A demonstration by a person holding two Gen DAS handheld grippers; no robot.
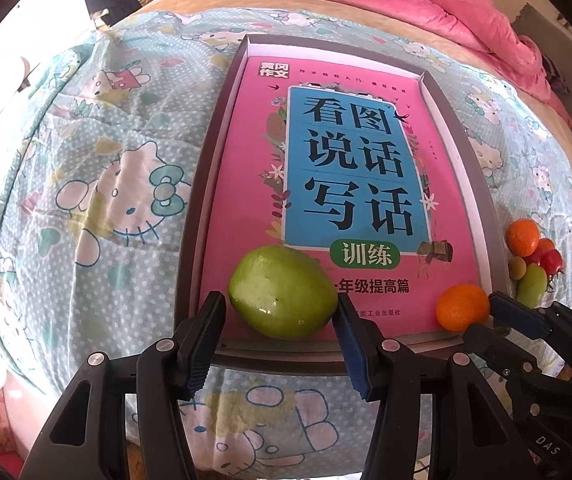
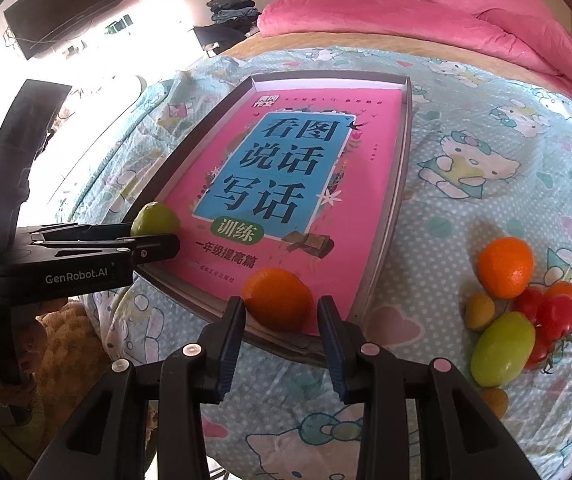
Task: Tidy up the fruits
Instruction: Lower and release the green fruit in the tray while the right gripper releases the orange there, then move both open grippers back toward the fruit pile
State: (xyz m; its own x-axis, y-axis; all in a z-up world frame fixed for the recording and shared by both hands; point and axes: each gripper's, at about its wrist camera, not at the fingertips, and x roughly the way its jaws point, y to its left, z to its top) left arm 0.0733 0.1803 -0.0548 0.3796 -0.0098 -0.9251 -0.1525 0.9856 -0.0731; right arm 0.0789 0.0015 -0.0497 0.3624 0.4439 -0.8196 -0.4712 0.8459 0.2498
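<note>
Nearest the left wrist camera, the left gripper (image 1: 281,312) pinches a green fruit (image 1: 283,292) between its two blue pads (image 1: 199,344), the jaws spread about as wide as the fruit and touching it on both sides. The fruit is oval; its long axis runs across the view from pad to pad, slightly tilted with the left end higher, and it sits at the near left corner of a shallow grey tray (image 1: 205,184), over the pink book (image 1: 245,140) that fills the tray's floor. In the right wrist view the right gripper (image 2: 279,312) has its jaws narrower and closed on a round orange (image 2: 277,298), both pads against its sides; being round, the orange shows no clear long axis. It sits at the tray's near edge, towards the near right corner, also on the book. The book's long side runs away from the cameras, its title reading upright from the near end. To the right of the tray, on the patterned bedspread (image 2: 466,152), lies a small heap of fruit: another orange (image 2: 506,266), red tomatoes (image 2: 554,316), a second green fruit (image 2: 502,350) lying tilted, and small yellowish fruits (image 2: 480,311). Farthest back, a pink blanket (image 2: 466,12) is bunched at the head of the bed.
</note>
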